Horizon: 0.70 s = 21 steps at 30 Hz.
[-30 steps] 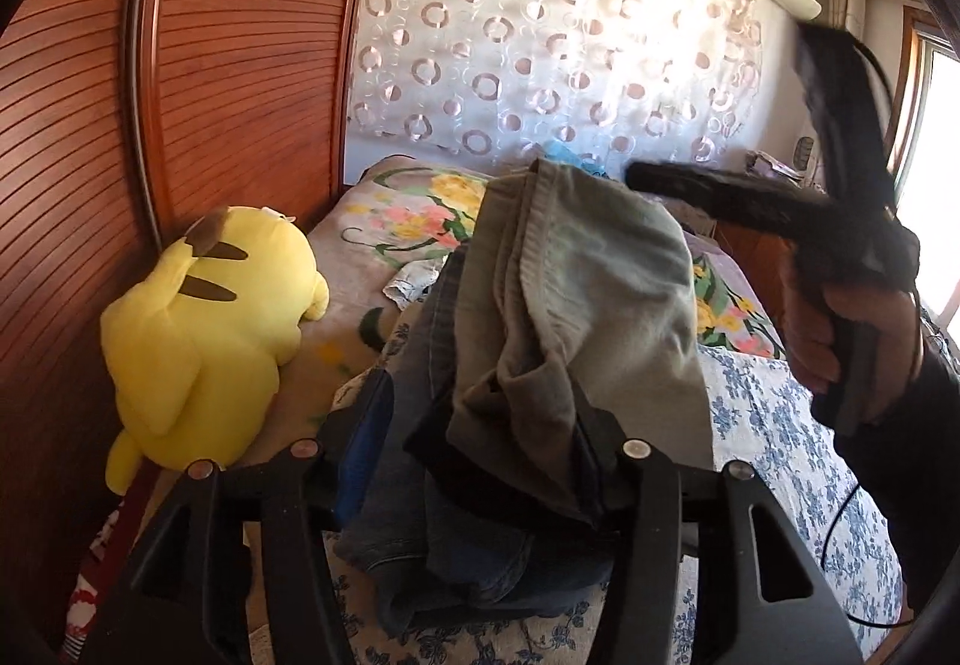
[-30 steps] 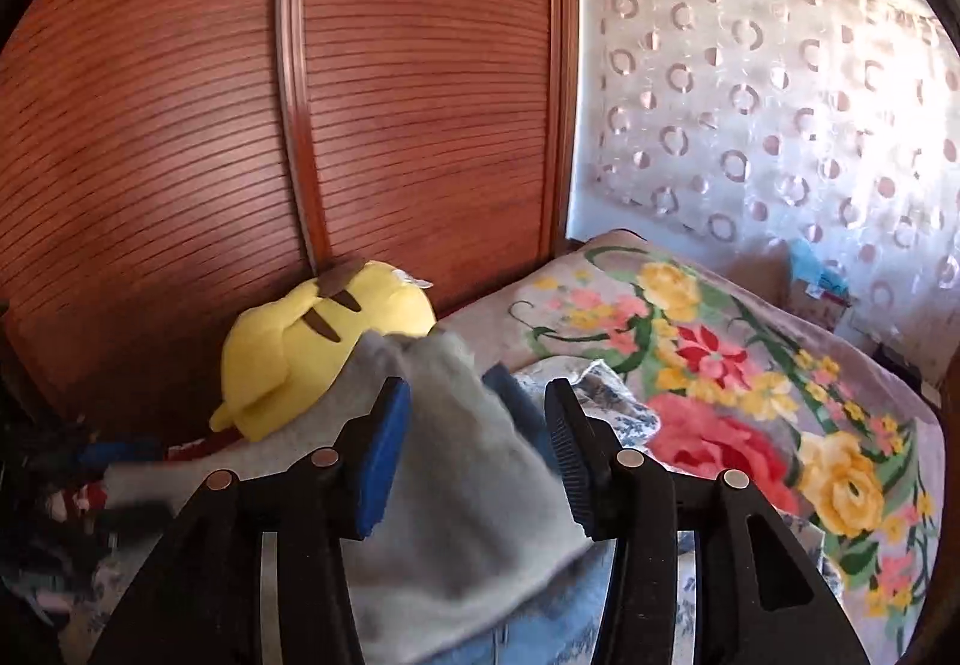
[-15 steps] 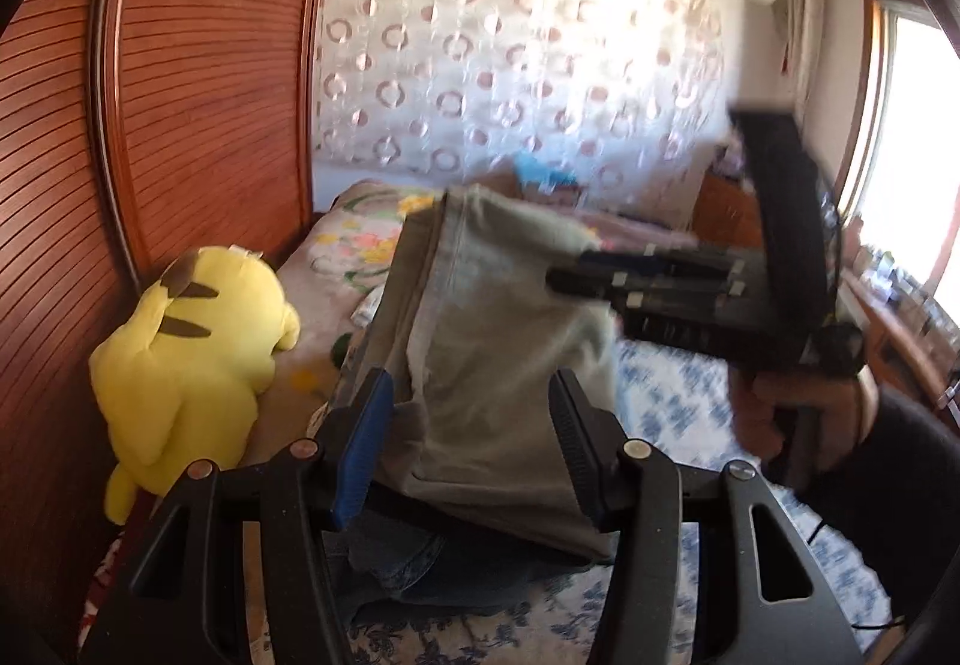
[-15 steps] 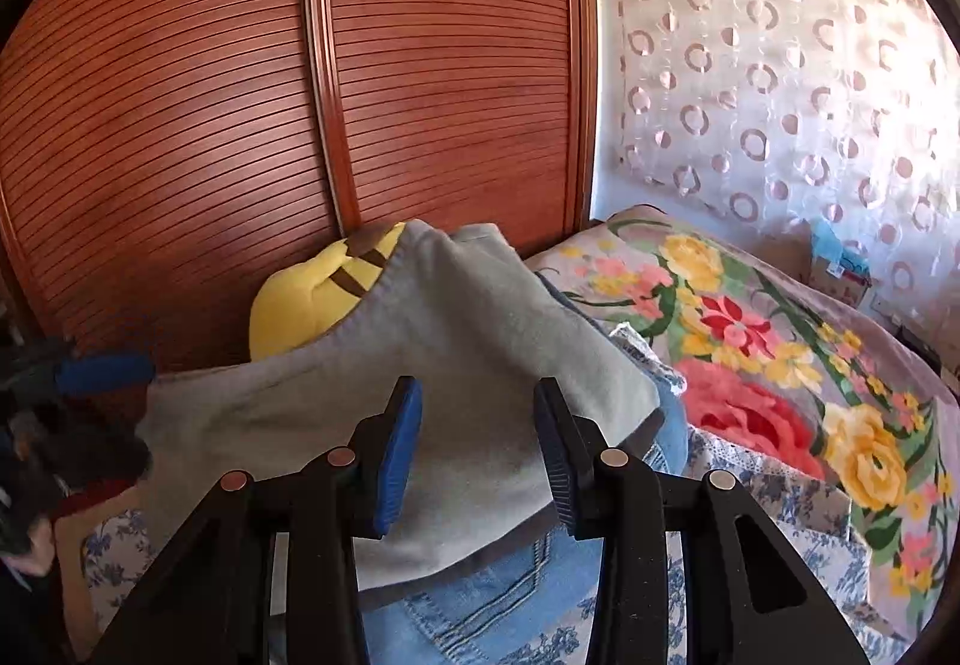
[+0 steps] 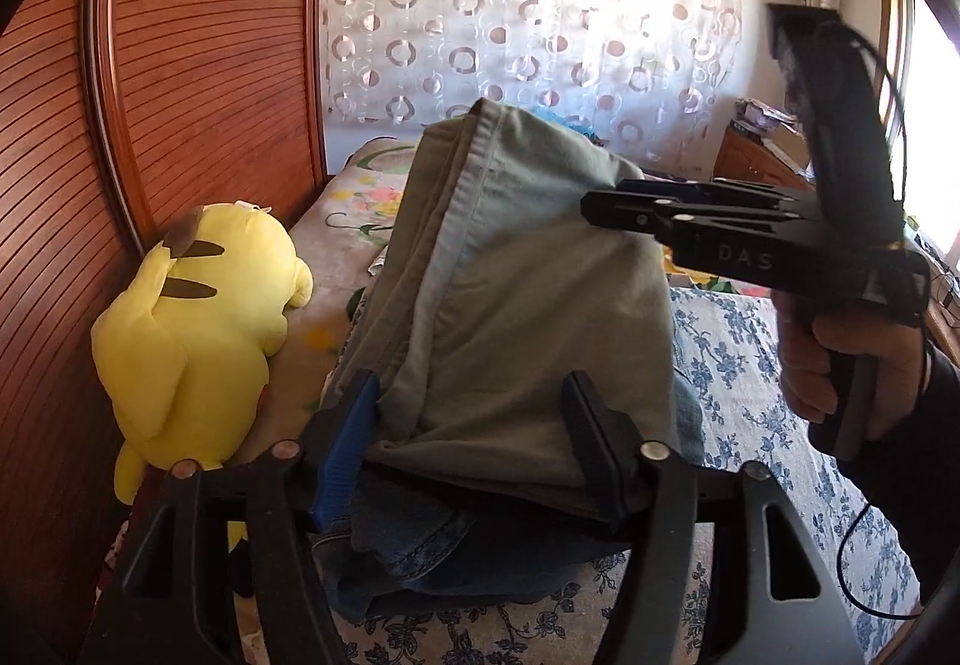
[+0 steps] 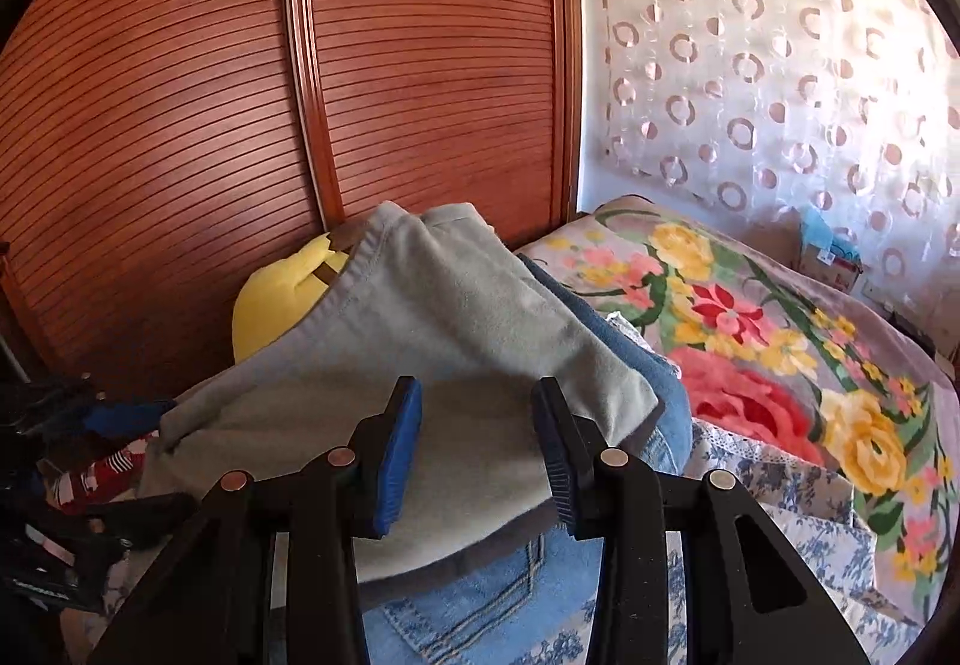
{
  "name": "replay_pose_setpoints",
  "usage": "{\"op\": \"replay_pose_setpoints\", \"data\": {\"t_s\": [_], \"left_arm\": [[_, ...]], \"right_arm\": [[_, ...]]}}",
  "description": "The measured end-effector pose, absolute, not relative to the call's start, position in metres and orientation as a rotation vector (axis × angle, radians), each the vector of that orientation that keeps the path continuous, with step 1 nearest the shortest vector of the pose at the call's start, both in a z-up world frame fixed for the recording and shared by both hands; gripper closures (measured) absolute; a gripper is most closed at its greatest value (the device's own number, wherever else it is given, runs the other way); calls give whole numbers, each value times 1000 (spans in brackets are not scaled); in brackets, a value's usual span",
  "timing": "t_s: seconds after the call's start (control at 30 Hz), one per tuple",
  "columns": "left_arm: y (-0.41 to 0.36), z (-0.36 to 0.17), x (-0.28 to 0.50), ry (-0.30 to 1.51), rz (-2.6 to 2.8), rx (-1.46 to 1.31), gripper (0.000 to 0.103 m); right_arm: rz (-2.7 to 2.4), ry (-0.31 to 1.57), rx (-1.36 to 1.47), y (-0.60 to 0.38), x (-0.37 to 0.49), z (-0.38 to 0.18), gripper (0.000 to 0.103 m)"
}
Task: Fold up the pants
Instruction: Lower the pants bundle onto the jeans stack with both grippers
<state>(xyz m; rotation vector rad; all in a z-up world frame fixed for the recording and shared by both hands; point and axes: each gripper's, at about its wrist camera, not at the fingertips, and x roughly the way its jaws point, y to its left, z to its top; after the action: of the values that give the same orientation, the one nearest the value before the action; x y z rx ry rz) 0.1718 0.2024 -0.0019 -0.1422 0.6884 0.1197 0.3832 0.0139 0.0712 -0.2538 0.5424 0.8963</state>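
- Since 1 second ago, the left tongs (image 5: 474,449) have just been widening, with the folded grey-green cotton pants (image 5: 522,305) between the blue pads; the bundled cloth has spread into a flatter fold draped over the faded blue denim jeans (image 5: 432,551).
- Left tongs now: jaws apart, straddling the near hem; the pads look beside the cloth, not pinching it.
- Right tongs (image 6: 477,455): jaws have just been narrowing and stand part open over the grey-green pants, not clamped as far as I can see.
- From the left wrist view, the right tongs reach in from the right, tips at the fold's right edge, held by the person's hand (image 5: 840,359).
- Key relation: the pants' long axis runs away from the left tongs toward the patterned curtain (image 5: 528,17); the left tongs are nearer the hem, so the next fold likely starts there.
- Around them: floral blanket bed (image 6: 780,317), yellow plush toy (image 5: 192,335), slatted wooden wardrobe door (image 6: 300,95).
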Motion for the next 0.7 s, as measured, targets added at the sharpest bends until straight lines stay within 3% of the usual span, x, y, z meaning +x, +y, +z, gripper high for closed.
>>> {"op": "replay_pose_setpoints", "data": {"t_s": [0.27, 0.7], "left_arm": [[193, 5, 164, 668, 120, -95, 27], [156, 26, 135, 605, 57, -60, 25]], "right_arm": [[861, 520, -221, -12, 352, 70, 63], [753, 530, -147, -62, 286, 64, 63]]}}
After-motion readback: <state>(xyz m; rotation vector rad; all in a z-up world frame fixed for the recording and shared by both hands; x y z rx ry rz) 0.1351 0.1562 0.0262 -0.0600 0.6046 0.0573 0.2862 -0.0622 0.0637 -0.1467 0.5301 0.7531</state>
